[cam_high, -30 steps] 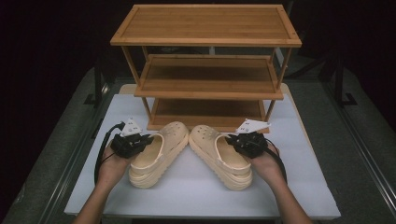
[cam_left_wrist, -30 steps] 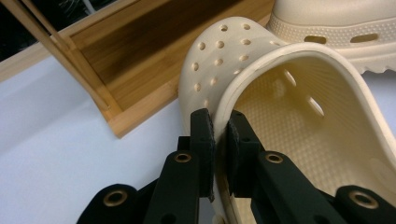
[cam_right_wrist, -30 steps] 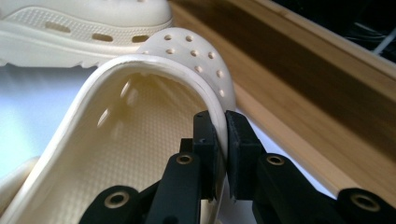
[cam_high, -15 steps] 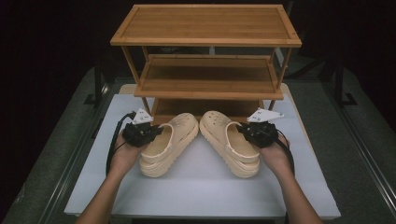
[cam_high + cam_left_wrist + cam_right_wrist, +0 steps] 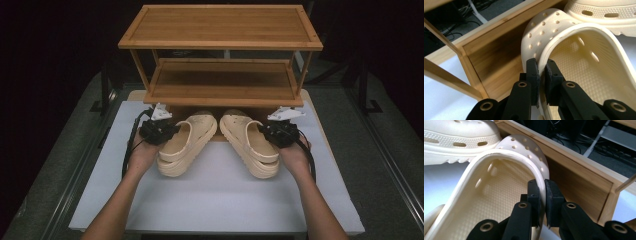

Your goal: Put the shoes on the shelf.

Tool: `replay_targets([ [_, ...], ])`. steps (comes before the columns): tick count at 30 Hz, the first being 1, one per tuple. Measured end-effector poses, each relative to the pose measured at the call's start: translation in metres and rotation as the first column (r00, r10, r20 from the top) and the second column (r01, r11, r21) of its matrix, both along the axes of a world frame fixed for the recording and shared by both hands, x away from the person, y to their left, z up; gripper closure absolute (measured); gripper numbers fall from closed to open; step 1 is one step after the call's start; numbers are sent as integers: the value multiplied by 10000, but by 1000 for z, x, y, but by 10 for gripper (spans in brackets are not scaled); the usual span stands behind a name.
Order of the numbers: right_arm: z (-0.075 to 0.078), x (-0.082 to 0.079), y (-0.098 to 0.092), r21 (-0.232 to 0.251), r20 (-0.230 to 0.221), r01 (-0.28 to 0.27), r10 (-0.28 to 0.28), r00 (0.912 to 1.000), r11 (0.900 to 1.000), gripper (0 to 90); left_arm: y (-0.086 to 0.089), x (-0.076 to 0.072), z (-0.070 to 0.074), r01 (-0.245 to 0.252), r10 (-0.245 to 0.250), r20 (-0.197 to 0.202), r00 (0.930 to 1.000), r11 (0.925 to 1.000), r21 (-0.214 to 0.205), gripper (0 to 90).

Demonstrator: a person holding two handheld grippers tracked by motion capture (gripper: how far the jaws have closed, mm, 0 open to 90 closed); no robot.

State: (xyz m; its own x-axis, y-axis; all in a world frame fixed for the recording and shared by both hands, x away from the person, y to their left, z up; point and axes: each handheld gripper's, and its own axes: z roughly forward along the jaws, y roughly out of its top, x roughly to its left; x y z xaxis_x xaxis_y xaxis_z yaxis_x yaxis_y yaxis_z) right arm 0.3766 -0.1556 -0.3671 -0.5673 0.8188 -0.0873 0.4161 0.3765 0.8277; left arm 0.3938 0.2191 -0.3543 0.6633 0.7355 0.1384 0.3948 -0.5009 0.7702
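Two cream foam clogs lie side by side on the white table top, toes toward a wooden shoe rack (image 5: 222,85). My left gripper (image 5: 159,131) is shut on the outer rim of the left clog (image 5: 186,142); its pads (image 5: 534,72) pinch the clog's upper edge (image 5: 554,37). My right gripper (image 5: 277,133) is shut on the outer rim of the right clog (image 5: 248,142), pads (image 5: 550,193) clamped on the wall (image 5: 534,155). Both toes reach the rack's lowest shelf opening (image 5: 222,107).
The bamboo rack has a top shelf (image 5: 220,25), a middle shelf (image 5: 222,80) and a low base board (image 5: 489,57). The white table surface (image 5: 215,200) extends toward me. Dark metal rails (image 5: 385,155) run along the table's sides.
Both hands have pushed the clogs forward, away from me, so the toes now sit at the rack's bottom opening. The grips have not changed.
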Motion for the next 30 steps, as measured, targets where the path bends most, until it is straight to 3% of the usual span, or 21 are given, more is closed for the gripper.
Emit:
replay_targets([
  [10,-10,23,2,63,59,774,-774,9970,9970,834,-20,23,-5,-475,471,267,9985,9988,155,833],
  [15,-12,32,5,59,149,1023,-1024,9946,9947,834,-35,32,-12,-733,710,490,9963,9962,470,833],
  [30,-25,43,11,-177,427,1619,-1610,9860,9867,833,-52,44,-27,-1280,1258,701,9896,9914,284,834],
])
